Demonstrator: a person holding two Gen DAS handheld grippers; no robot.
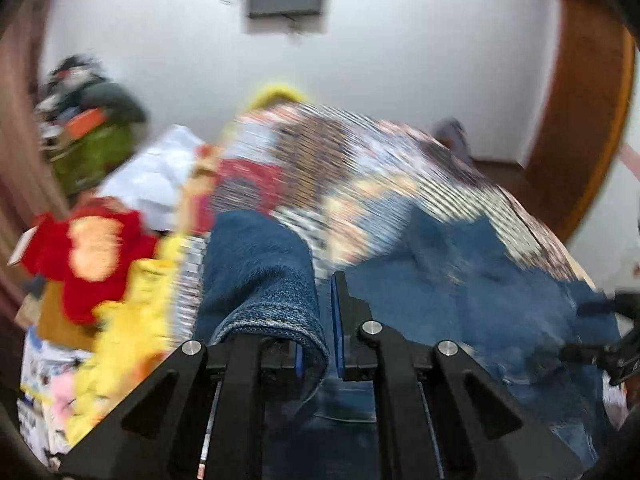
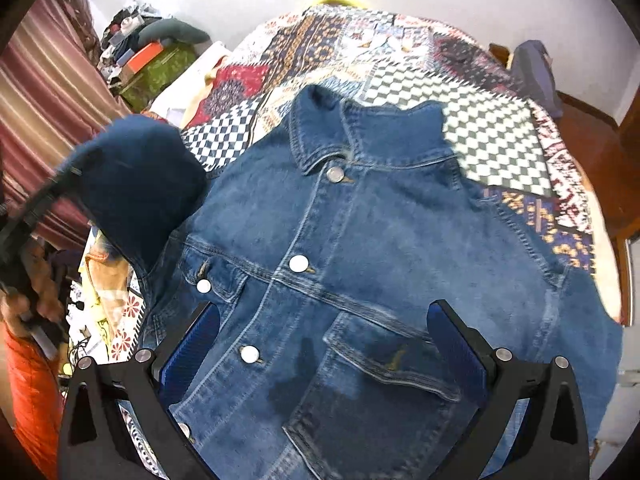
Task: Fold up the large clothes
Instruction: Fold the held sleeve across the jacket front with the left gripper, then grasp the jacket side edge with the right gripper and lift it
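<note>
Denim jacket [image 1: 460,280] first from the left wrist: the left gripper [image 1: 320,344] is clamped on a fold of its sleeve [image 1: 256,272], which rises straight ahead of the fingers, with the jacket body spread below and to the right on the patchwork quilt [image 1: 340,152]. Everything here is blurred.

From the right wrist, the right gripper [image 2: 324,344] hangs with jaws wide apart directly above the chest pocket [image 2: 384,364], empty. The jacket's length runs away from it toward the collar [image 2: 360,128]; front up, buttoned, mid-blue. The lifted sleeve sits far left, so the left hand is nearer that fold.

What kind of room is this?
Most likely a bedroom at home: a denim jacket is spread on a bed under a patchwork quilt, with striped curtains and a heap of belongings by the wall.
</note>
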